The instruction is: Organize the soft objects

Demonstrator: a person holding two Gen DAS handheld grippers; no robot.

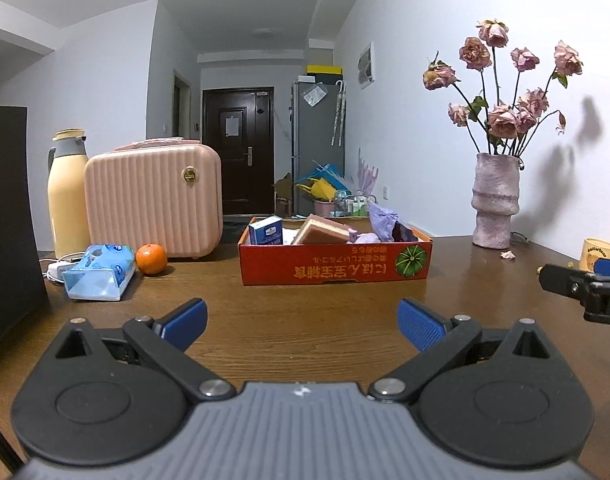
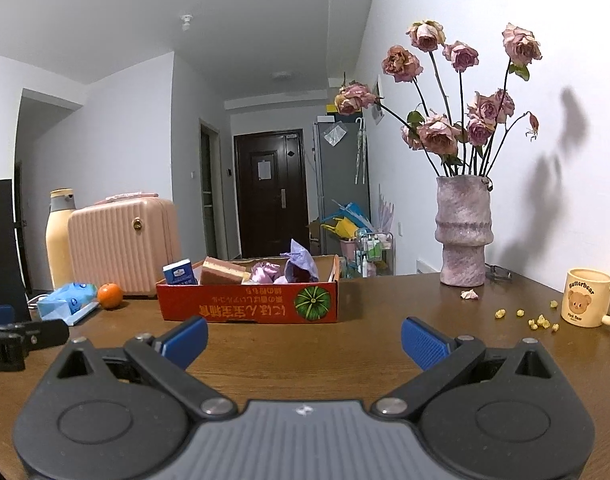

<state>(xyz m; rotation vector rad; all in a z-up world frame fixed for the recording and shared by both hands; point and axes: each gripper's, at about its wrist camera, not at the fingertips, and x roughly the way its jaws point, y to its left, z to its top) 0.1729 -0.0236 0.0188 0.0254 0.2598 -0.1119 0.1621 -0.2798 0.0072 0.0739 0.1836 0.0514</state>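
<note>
centrally on the wooden table (image 1: 305,320) sits the red cardboard box (image 1: 335,266), printed with a green pumpkin and upside-down yellow asian writing; it holds a pink sponge (image 1: 323,232), lilac cloth (image 1: 385,224) and a small blue carton (image 1: 266,231). left of it lie an orange (image 1: 151,258) and a blue tissue pack (image 1: 99,272) before a pink case (image 1: 153,200). right stands a vase of dried roses (image 2: 463,232) and a mug (image 2: 587,298) reading "butterbear". left gripper (image 1: 303,322) and right gripper (image 2: 305,338) both hover spread wide, holding nothing.
</note>
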